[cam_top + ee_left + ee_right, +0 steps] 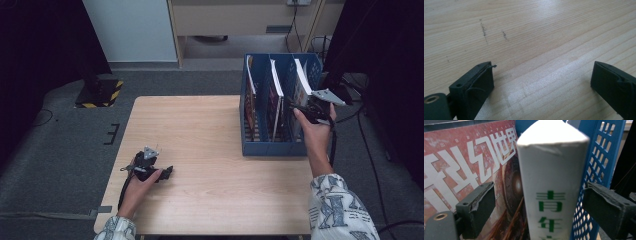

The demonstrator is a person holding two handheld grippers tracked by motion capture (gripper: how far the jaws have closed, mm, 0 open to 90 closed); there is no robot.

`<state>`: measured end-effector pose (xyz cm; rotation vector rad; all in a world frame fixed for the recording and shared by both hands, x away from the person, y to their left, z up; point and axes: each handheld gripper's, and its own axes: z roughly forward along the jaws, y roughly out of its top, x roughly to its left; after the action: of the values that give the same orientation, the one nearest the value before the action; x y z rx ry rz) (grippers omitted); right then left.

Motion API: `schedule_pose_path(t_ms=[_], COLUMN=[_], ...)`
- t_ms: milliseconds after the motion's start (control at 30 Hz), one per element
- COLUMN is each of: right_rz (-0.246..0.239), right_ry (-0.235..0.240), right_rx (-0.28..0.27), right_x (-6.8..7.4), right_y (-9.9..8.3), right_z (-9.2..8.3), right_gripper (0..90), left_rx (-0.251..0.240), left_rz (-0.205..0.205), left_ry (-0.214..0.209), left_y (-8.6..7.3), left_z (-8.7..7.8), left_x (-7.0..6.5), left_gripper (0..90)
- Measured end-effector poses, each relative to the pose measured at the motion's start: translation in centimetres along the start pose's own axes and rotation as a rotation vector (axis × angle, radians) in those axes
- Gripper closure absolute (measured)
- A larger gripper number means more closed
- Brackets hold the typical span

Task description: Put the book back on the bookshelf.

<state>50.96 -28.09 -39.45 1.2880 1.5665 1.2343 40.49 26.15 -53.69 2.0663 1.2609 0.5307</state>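
Wooden bench, blue rack far right: right claw spread around white book, probably released; withdraw straight. Left claw spread, empty.

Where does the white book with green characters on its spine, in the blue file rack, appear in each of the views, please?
High view: the white book stands in the rightmost slot of the blue file rack, just ahead of the right tongs.
Right gripper view: its spine rises at centre, between the open jaws, untouched.
Left gripper view: bare table, no book.
Shared landmark: the rack's perforated blue wall.
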Motion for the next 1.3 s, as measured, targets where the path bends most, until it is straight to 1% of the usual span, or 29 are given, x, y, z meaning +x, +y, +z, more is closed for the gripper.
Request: schedule_pose_path(t_ms=[167, 233, 433, 633, 800, 933, 1033, 1100, 1300], right_rz=[0.008, 0.000, -0.009, -0.002, -0.012, -0.010, -0.025, -0.027, -0.034], right_ry=[0.011, 0.002, 0.002, 0.007, 0.008, 0.019, 0.029, 0.040, 0.049], right_rx=[0.007, 0.012, 0.013, 0.026, 0.043, 0.058, 0.070, 0.078, 0.095], right_x=[-0.1, -0.1, -0.1, -0.2, -0.1, -0.1, 0.0, 0.1, 0.3], right_y=[-0.1, -0.2, -0.6, -1.3, -2.0, -2.2, -2.3, -2.4, -2.7], right_z=[-0.3, -0.5, -1.2, -1.9, -2.5, -3.0, -3.4, -3.7, -4.3], right_gripper=[8.9, 8.8, 8.8, 8.7, 8.5, 7.5, 7.0, 6.9, 6.6], left_rx=[0.000, 0.000, 0.000, 0.000, 0.001, 0.003, 0.003, 0.003, 0.003], left_rz=[0.000, 0.000, 0.001, 0.000, 0.001, 0.003, 0.003, 0.003, 0.003], left_ry=[0.000, 0.000, -0.001, 0.000, 0.000, 0.000, 0.000, 0.000, 0.000], left_y=[0.0, 0.0, 0.0, 0.0, 0.0, 0.0, 0.0, 0.0, 0.0], left_z=[0.0, 0.0, 0.0, 0.0, 0.0, 0.0, 0.0, 0.0, 0.0], left_x=[0.0, 0.0, 0.0, 0.0, -0.1, 0.0, -0.1, -0.1, -0.1], left_gripper=[3.6, 3.6, 3.6, 3.6, 3.6, 3.6, 3.6, 3.6, 3.6])
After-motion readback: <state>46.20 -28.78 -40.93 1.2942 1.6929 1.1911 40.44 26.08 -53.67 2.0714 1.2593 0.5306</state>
